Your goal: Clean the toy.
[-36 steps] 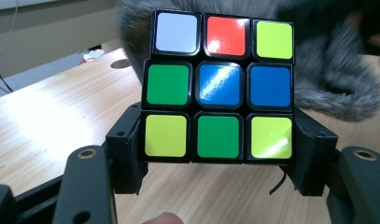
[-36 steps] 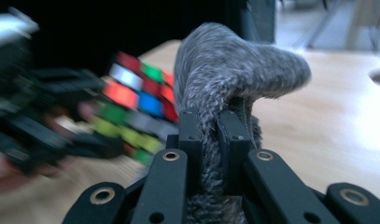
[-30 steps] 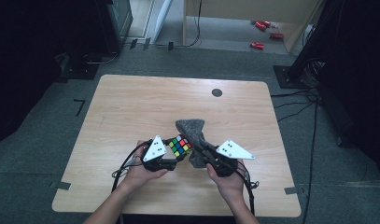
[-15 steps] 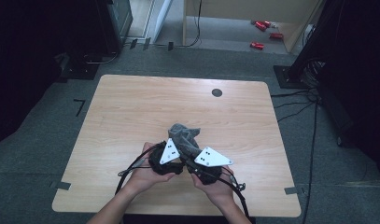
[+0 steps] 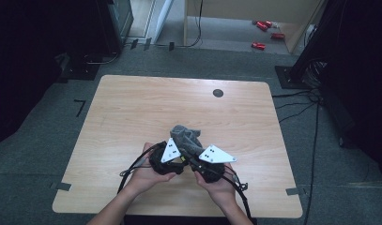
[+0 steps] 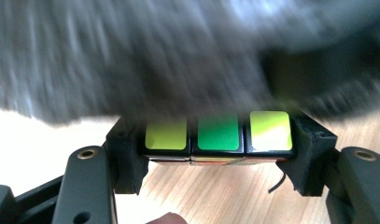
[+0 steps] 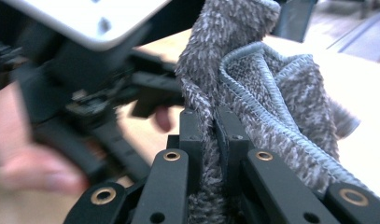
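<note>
Cloth (image 7: 253,88) pinched by right hand-held gripper (image 7: 214,122).

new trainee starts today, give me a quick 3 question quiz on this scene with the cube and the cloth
1. True or false: the left gripper is shut on the puzzle cube.
2. What does the right gripper hold between its jaws? A) a red bottle B) the grey cloth C) a cable
3. Fill in: in the left gripper view, the cloth hangs ___ the cube.

Key
1. True: its pads press on the cube's two sides.
2. B: the cloth's fold is pinched tight.
3. Above, covering its top edge; the cube is hidden under the cloth in the high view.
</note>
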